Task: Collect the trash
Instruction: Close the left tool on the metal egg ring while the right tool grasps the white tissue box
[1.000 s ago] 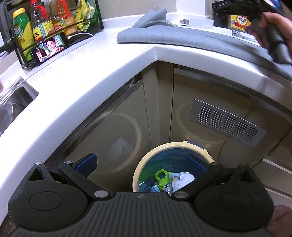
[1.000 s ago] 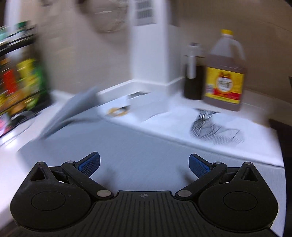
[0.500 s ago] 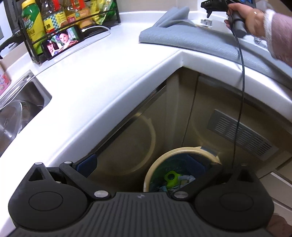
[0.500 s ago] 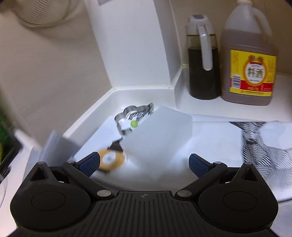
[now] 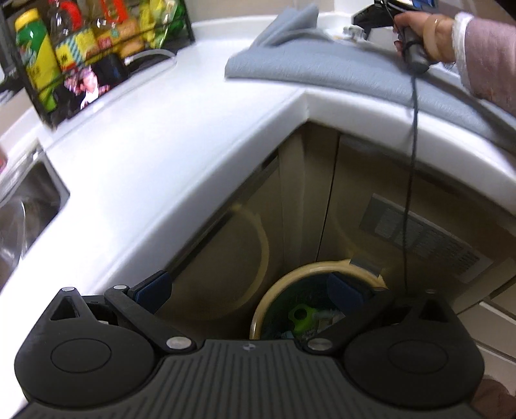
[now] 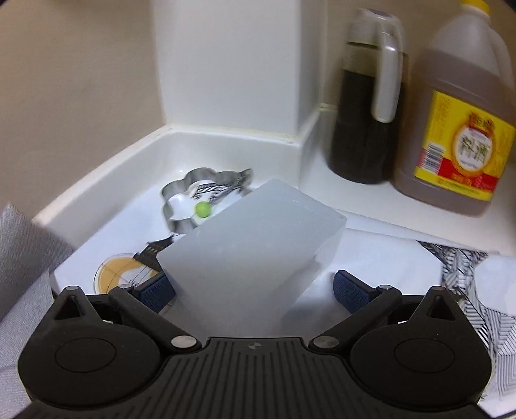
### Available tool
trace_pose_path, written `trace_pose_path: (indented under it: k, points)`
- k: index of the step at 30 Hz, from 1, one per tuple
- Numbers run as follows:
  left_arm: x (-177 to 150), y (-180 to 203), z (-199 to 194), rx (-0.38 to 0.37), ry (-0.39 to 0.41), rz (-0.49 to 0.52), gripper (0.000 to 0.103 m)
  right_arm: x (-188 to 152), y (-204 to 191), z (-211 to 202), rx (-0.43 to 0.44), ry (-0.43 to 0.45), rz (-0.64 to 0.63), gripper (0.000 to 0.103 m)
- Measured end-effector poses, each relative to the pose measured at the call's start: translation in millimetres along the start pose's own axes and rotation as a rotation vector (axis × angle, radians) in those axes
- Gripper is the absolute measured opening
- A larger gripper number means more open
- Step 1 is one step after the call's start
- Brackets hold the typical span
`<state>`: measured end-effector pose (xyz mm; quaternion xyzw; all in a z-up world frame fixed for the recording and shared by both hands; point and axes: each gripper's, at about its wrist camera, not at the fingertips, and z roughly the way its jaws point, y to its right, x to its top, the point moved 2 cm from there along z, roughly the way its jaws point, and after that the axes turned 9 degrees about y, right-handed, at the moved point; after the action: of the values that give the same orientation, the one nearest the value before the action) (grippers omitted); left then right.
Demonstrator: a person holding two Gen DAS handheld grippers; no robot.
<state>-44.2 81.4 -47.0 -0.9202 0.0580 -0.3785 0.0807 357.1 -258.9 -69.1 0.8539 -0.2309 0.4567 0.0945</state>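
A translucent white plastic box lies tilted on the counter corner, between the fingers of my right gripper. The jaws are closing. The left pad is at the box's edge, and the right pad still stands clear of it. My left gripper hangs open and empty over the floor. Below it stands a cream-rimmed trash bin with a green piece and other scraps inside. A person's hand shows far right in the left wrist view, over the grey mat.
Behind the box lie a flower-shaped metal cutter with a green ball, a round yellow disc and patterned paper. A dark jug and a large bottle stand right. A bottle rack and sink sit left.
My right gripper swept in and down to the counter corner; the white box now sits between its fingers, which have drawn in a little. The left gripper drifted slightly, staying open.
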Motion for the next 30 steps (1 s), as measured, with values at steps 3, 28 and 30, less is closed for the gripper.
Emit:
trace_pose_path:
  k: [3,28,30]
  points:
    - [17.3,-0.7,-8.3,0.006,0.061,0.003,0.103,4.3,14.7,-14.9,0.015,0.018,-0.007,0.074]
    - [350.8,201.8,220.3,-0.378,0.356,0.249,0.103,-19.4,136.3,-66.8,-0.009,0.078,-0.036,0.071]
    - [358.2,212.2,243.6,-0.368,0.335,0.261,0.103,-18.5,137.2,-65.8,-0.026,0.079,-0.036,0.078]
